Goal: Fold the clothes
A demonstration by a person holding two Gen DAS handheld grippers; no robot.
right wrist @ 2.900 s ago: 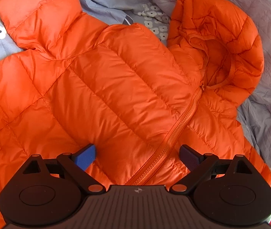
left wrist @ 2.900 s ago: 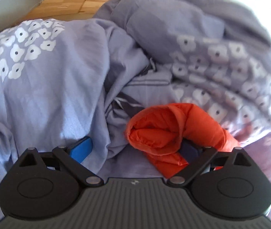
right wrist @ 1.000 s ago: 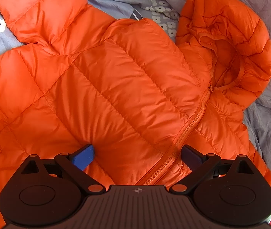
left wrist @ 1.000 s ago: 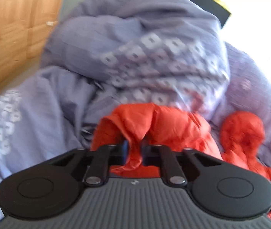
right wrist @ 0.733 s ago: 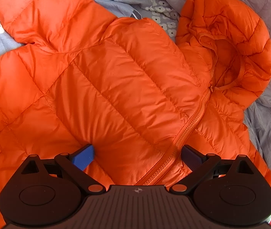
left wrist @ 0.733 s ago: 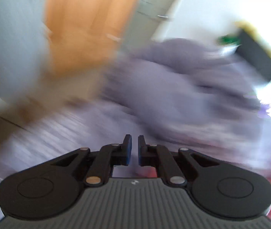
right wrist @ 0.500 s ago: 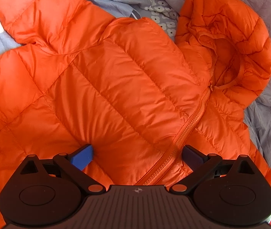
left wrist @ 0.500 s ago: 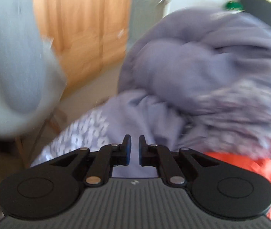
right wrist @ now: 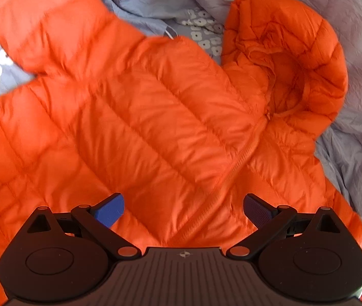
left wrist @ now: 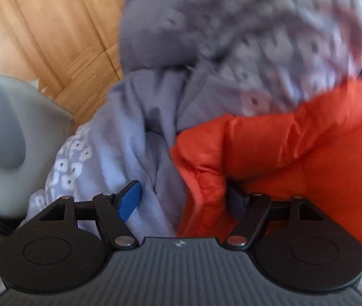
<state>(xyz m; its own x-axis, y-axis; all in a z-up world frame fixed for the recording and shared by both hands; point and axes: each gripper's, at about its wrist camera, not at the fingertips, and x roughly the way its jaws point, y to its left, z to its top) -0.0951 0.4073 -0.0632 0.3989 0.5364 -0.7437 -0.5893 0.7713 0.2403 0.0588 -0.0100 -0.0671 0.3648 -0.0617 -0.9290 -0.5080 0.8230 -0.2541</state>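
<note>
An orange hooded puffer jacket [right wrist: 155,117] lies zipped and face up on the bedding, with its hood [right wrist: 295,58] at the upper right and one sleeve [right wrist: 40,20] stretched to the upper left. My right gripper [right wrist: 183,211] hangs open just over the jacket's lower front, beside the zip, with nothing gripped. In the left wrist view the sleeve [left wrist: 295,153] comes in from the right. Its cuff end [left wrist: 201,178] sits between the jaws of my left gripper [left wrist: 181,201], which are opening. The cuff hides part of the right pad; the blue left pad [left wrist: 128,201] stands clear of it.
A rumpled lavender duvet [left wrist: 232,38] with white flowers is heaped behind the sleeve and surrounds the jacket [right wrist: 359,153]. Wooden panelled doors [left wrist: 40,38] stand at the upper left past the bed's edge. A grey rounded object [left wrist: 7,132] lies at the left.
My left gripper was shut on the orange cuff, swung to the left with its jaws closed, tipped down, and now stands open around the cuff. The right gripper has hardly moved.
</note>
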